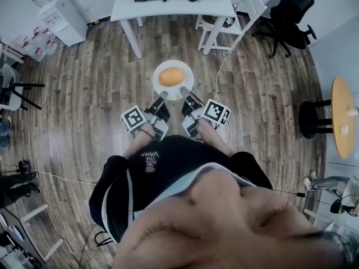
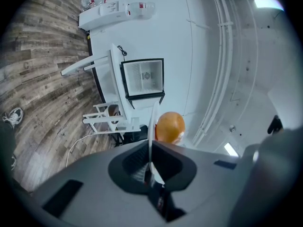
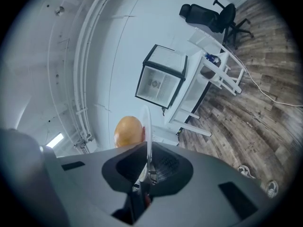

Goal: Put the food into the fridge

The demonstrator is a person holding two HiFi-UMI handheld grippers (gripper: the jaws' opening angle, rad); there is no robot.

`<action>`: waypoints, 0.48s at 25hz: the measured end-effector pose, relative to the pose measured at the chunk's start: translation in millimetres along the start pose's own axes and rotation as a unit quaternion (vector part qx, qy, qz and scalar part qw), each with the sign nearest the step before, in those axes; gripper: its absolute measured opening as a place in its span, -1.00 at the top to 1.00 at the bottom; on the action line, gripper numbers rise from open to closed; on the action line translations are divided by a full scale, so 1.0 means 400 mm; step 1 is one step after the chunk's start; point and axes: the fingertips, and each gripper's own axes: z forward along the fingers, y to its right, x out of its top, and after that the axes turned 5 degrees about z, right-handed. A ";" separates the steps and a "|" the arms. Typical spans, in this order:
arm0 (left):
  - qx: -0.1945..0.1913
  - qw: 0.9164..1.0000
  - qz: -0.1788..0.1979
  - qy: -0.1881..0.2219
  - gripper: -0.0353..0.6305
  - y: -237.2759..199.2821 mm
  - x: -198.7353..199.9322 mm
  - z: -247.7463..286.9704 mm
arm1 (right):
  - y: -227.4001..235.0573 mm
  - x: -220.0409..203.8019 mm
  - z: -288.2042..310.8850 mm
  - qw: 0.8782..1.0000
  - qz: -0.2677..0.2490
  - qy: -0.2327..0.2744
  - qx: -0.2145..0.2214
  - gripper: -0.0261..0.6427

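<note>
Seemingly glossy round bun (image 1: 171,75), thin plate (image 1: 157,82)

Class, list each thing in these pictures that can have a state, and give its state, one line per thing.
plate: held by its rim between both grippers.
food: lying on the plate.
left gripper: shut on the plate's rim.
right gripper: shut on the plate's rim.
fridge: on the table; door looks shut.
</note>
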 end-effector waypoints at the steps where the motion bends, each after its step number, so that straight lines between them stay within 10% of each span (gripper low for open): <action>1: 0.000 1.000 -0.001 -0.001 0.82 -0.004 0.004 0.008 | 0.003 0.007 0.005 1.000 0.000 0.000 -0.001 0.84; 12: 0.001 1.000 -0.005 -0.014 0.82 -0.046 0.128 0.094 | 0.015 0.085 0.136 1.000 -0.001 0.013 -0.009 0.84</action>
